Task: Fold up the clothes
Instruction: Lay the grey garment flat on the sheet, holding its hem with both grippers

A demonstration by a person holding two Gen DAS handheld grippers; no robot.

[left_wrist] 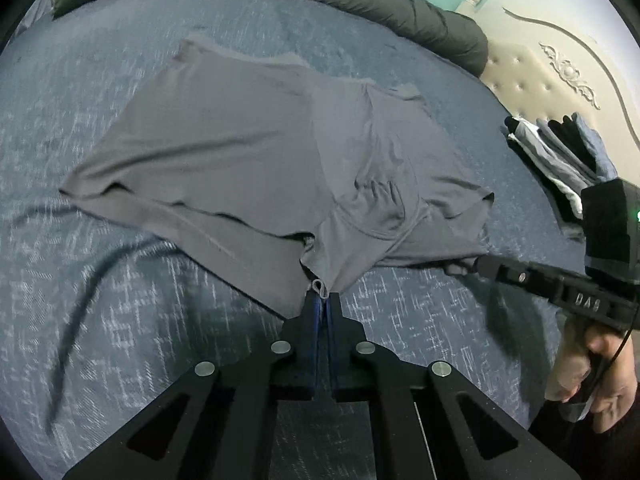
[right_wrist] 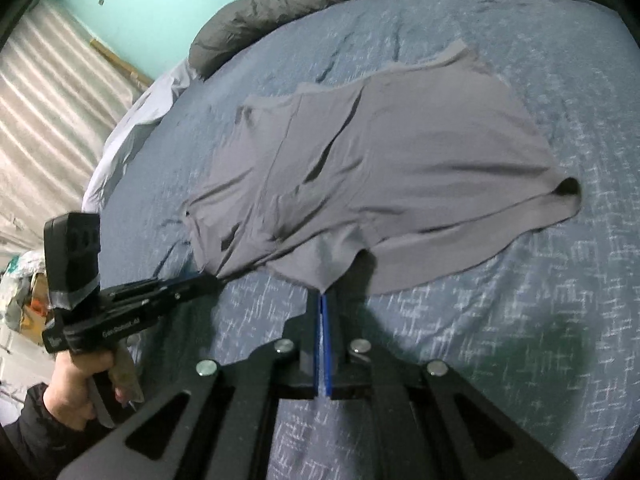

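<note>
A grey garment [left_wrist: 248, 136] lies spread on the blue patterned bed [left_wrist: 80, 80], with its near edge lifted. My left gripper [left_wrist: 323, 294] is shut on that near edge, at a small loop of fabric. My right gripper [right_wrist: 322, 293] is shut on another point of the same near edge [right_wrist: 328, 268], which is pulled up into a peak. The right gripper also shows in the left wrist view [left_wrist: 460, 268], at the garment's right corner. The left gripper also shows in the right wrist view [right_wrist: 212, 280], at the garment's left corner [right_wrist: 224, 264]. The garment [right_wrist: 400, 160] is wrinkled near both grips.
A dark grey rolled duvet [left_wrist: 360, 4] lies along the far edge of the bed. A stack of folded clothes [left_wrist: 560, 160] sits at the right by the cream headboard [left_wrist: 560, 60]. A curtain [right_wrist: 48, 100] and clutter stand left of the bed.
</note>
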